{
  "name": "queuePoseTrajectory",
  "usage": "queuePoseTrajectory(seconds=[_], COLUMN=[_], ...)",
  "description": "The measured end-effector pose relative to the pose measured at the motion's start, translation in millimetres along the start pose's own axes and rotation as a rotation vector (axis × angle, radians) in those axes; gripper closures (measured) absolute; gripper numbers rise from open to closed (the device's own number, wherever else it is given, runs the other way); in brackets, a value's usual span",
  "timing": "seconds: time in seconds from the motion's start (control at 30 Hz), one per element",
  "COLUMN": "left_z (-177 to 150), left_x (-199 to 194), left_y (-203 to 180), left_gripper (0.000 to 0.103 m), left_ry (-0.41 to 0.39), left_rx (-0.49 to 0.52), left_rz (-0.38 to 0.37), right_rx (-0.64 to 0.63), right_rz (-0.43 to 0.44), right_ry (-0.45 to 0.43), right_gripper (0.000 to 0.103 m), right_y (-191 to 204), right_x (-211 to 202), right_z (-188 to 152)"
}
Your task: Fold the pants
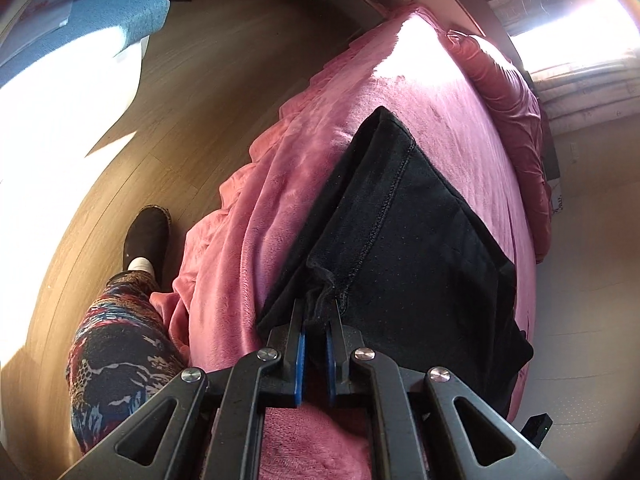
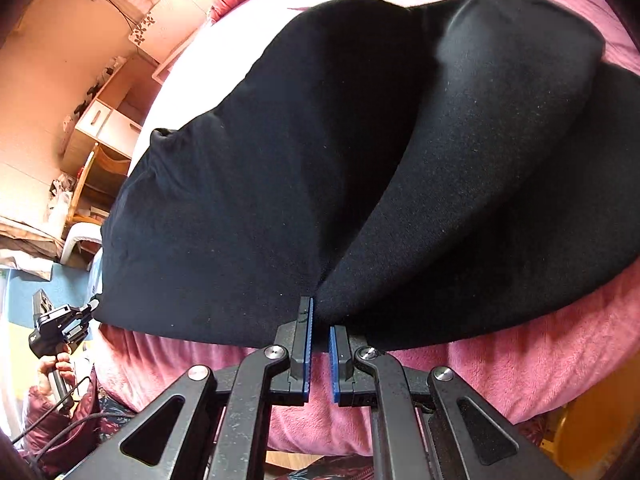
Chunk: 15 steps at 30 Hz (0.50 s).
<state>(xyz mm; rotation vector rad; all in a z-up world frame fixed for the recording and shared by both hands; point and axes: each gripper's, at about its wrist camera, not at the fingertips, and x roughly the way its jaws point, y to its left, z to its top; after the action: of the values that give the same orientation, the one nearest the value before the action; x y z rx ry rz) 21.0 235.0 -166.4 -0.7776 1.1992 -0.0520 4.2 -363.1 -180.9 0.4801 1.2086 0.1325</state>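
Black pants (image 1: pixel 416 240) lie on a pink blanket (image 1: pixel 288 184) on the bed. My left gripper (image 1: pixel 317 312) is shut on a bunched edge of the pants near a stitched seam, at the bed's near edge. In the right wrist view the pants (image 2: pixel 320 152) fill most of the frame, with one layer folded over another. My right gripper (image 2: pixel 320 320) is shut on the pants' near edge, where the fabric pinches between the blue pads (image 2: pixel 308 344). The left gripper (image 2: pixel 56 328) also shows far left in that view, in the person's hand.
Wooden floor (image 1: pixel 192 92) lies left of the bed, with the person's patterned leg (image 1: pixel 116 352) and black shoe (image 1: pixel 148 236) beside it. A blue chair (image 1: pixel 100 20) stands far left. Pink pillows (image 1: pixel 508 80) sit at the bed's head. Shelves and a wooden chair (image 2: pixel 96 172) stand beyond the bed.
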Motion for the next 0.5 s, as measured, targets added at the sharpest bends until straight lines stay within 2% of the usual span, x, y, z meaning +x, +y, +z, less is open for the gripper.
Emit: queuePoseTrajectory(seconds=[0.13, 0.2, 0.23, 0.37, 0.5], left_z=[-1, 2, 5, 11, 7], left_x=[-1, -12, -18, -41, -53], left_y=[-3, -5, -6, -14, -41], left_gripper=[0.09, 0.079, 0.079, 0.079, 0.079], left_ry=[0.011, -0.018, -0.042, -0.139, -0.223], left_rx=[0.007, 0.004, 0.006, 0.01, 0.077], left_rz=[0.032, 0.079, 0.108, 0.149, 0.134], right_rx=[0.019, 0.033, 0.043, 0.121, 0.24], right_rz=[0.032, 0.064, 0.077, 0.109, 0.004], right_ry=[0.013, 0.009, 0.001, -0.105, -0.252], right_gripper=[0.095, 0.085, 0.077, 0.076, 0.076], right_y=[-5, -13, -17, -49, -104], right_x=[1, -5, -12, -54, -93], right_z=[4, 4, 5, 13, 33])
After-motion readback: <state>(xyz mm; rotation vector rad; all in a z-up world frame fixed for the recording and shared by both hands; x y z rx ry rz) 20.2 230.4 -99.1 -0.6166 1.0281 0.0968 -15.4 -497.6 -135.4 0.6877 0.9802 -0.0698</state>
